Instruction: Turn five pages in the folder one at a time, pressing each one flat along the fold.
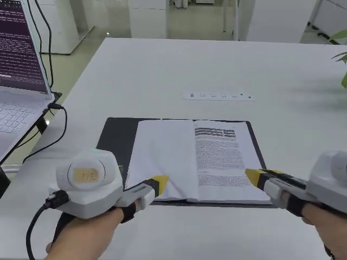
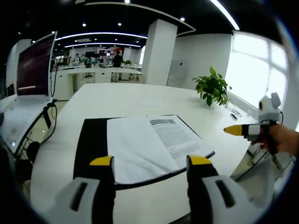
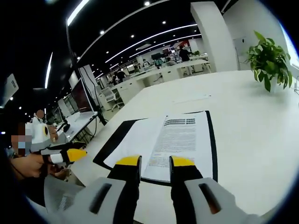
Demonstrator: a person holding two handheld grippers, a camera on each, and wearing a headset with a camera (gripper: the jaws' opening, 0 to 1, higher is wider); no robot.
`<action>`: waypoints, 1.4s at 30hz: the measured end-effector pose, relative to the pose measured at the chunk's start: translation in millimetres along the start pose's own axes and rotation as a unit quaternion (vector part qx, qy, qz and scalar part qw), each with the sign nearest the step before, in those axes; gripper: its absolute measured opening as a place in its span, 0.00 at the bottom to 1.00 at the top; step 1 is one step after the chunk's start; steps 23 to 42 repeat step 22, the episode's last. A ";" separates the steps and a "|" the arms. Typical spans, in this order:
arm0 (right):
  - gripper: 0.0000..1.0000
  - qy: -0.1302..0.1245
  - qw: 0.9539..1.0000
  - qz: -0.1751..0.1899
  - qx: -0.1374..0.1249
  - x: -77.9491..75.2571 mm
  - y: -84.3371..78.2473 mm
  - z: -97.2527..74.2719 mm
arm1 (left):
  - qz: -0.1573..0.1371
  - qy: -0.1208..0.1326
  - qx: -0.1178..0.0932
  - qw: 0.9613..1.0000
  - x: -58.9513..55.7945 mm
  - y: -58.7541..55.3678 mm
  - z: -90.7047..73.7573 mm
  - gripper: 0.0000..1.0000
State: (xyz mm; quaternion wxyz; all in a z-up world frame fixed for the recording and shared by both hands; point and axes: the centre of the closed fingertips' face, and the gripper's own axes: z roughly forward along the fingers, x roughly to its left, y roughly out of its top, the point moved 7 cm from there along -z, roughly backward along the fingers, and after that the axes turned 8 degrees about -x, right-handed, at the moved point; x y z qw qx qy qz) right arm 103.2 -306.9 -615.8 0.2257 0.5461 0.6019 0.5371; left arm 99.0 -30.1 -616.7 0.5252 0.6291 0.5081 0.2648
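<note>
The folder (image 1: 116, 141) lies open and flat on the white table (image 1: 217, 59), straight in front of the person. Its fold runs away from the person, so the open spread is longest from left to right. The printed lines read upright from the near side, heading at the far edge. The left page (image 1: 160, 151) is blank, the right page (image 1: 222, 157) printed, and black cover shows as a wide band on the left and a thin rim elsewhere.

The left gripper (image 1: 157, 183) is at the folder's near edge by the blank page, jaws wide apart with nothing between them. The right gripper (image 1: 257, 176) is at the near right corner of the printed page, jaws a narrow gap apart, holding nothing. Whether either touches paper I cannot tell.

Bare table stretches beyond and to the right. A power strip (image 1: 219, 96) lies past the far edge. A laptop (image 1: 16, 81) and cable (image 1: 59, 130) crowd the left side. A plant (image 1: 341, 54) stands at far right.
</note>
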 end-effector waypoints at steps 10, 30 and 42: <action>0.67 -0.027 0.999 -0.038 -0.015 -11.6 1.6 -9.4 | 0.022 0.013 -0.011 1.000 5.0 8.0 -11.7 0.86; 0.94 -0.033 0.998 -0.046 -0.026 -15.5 -0.5 -18.6 | 0.029 0.025 -0.006 0.999 16.5 6.8 -26.3 0.99; 0.94 -0.033 0.998 -0.046 -0.026 -15.5 -0.5 -18.6 | 0.029 0.025 -0.006 0.999 16.5 6.8 -26.3 0.99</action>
